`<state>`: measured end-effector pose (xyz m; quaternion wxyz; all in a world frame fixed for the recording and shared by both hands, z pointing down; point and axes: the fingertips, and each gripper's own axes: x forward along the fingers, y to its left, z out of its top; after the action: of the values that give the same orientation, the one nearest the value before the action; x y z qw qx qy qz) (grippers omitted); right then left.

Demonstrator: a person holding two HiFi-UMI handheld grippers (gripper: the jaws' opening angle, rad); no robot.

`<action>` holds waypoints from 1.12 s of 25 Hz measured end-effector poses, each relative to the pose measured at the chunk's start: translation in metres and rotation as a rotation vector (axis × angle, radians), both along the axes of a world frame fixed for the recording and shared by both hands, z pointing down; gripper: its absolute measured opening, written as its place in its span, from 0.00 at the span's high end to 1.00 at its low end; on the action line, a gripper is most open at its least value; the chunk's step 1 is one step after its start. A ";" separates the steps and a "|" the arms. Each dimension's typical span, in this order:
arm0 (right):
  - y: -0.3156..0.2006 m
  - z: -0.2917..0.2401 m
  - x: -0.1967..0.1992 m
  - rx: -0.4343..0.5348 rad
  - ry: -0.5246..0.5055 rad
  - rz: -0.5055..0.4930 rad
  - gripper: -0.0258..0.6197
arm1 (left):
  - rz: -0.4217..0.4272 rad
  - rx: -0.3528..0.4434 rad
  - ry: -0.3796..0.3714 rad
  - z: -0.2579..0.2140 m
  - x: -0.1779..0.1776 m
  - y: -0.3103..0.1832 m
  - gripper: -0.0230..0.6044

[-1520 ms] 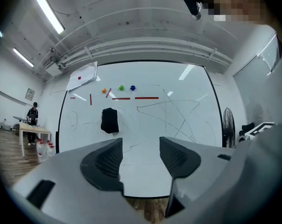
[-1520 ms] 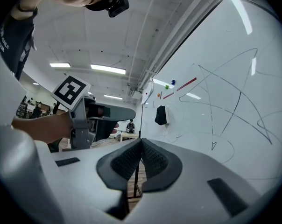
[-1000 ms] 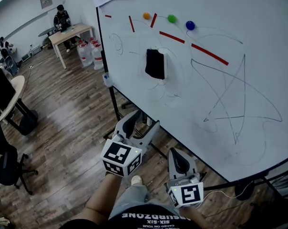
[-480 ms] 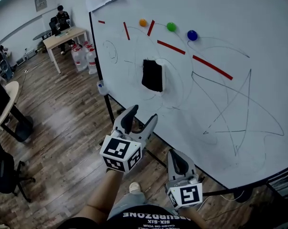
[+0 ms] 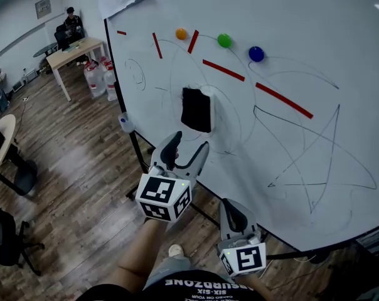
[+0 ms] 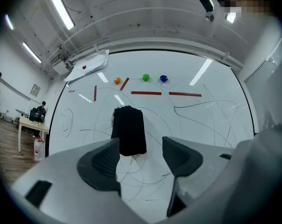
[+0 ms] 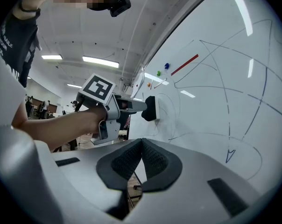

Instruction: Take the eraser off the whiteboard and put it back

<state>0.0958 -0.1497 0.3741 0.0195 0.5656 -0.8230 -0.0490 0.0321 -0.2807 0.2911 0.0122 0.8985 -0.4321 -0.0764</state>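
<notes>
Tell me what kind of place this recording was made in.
Likely an office: a large whiteboard with an eraser on it, a desk with a person at it, and a wheeled office chair.

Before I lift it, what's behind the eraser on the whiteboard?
The eraser sits on the whiteboard, thin pen lines running out around it. Whatever lies directly beneath is covered.

eraser (image 5: 196,110) | black, upright block | stuck on whiteboard (image 5: 315,74)
</notes>
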 end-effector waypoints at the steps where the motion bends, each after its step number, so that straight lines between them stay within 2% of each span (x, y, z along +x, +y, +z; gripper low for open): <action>1: -0.002 0.001 0.000 -0.003 0.002 0.003 0.96 | -0.002 0.000 0.000 0.000 0.001 -0.004 0.53; 8: -0.017 0.004 -0.007 -0.016 0.015 0.007 0.96 | -0.032 -0.002 -0.032 -0.002 0.004 -0.036 0.51; 21: -0.038 0.004 -0.015 -0.026 0.039 0.021 0.96 | 0.008 -0.012 -0.045 -0.003 0.024 -0.067 0.50; 28: -0.043 0.007 -0.017 -0.038 0.045 0.032 0.96 | 0.015 -0.020 -0.024 -0.001 0.028 -0.074 0.50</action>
<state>0.0791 -0.1924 0.3808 0.0494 0.5770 -0.8140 -0.0458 0.0604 -0.3546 0.2897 0.0164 0.9023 -0.4263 -0.0614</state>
